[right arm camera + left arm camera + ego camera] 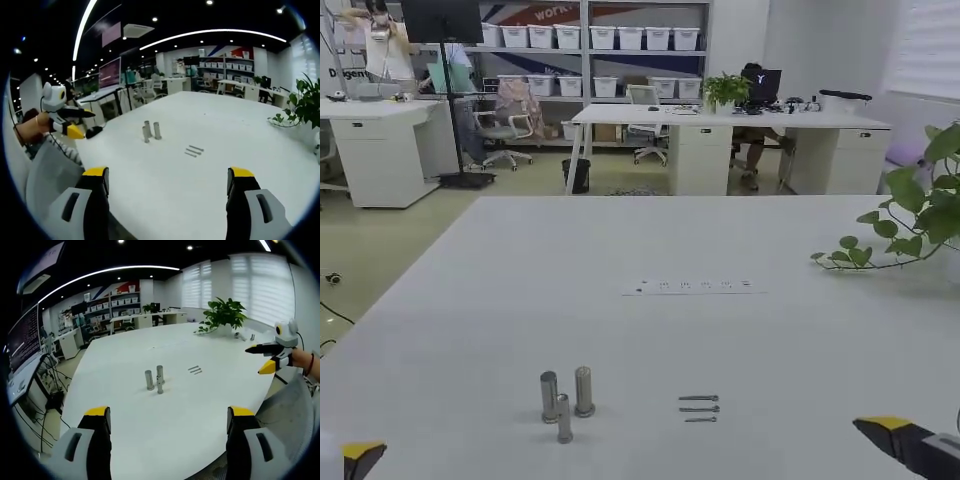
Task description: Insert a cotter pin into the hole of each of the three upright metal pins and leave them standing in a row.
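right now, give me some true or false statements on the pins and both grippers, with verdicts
1. The three metal pins stand upright on the table. True.
2. The cotter pins sit in the metal pins' holes. False: they lie side by side on the table, apart from the metal pins.
3. The left gripper is open, with nothing between its fingers. True.
4. The right gripper is shut on a cotter pin. False: it is open and holds nothing.
5. The metal pins form a straight row. False: they stand bunched in a small cluster.
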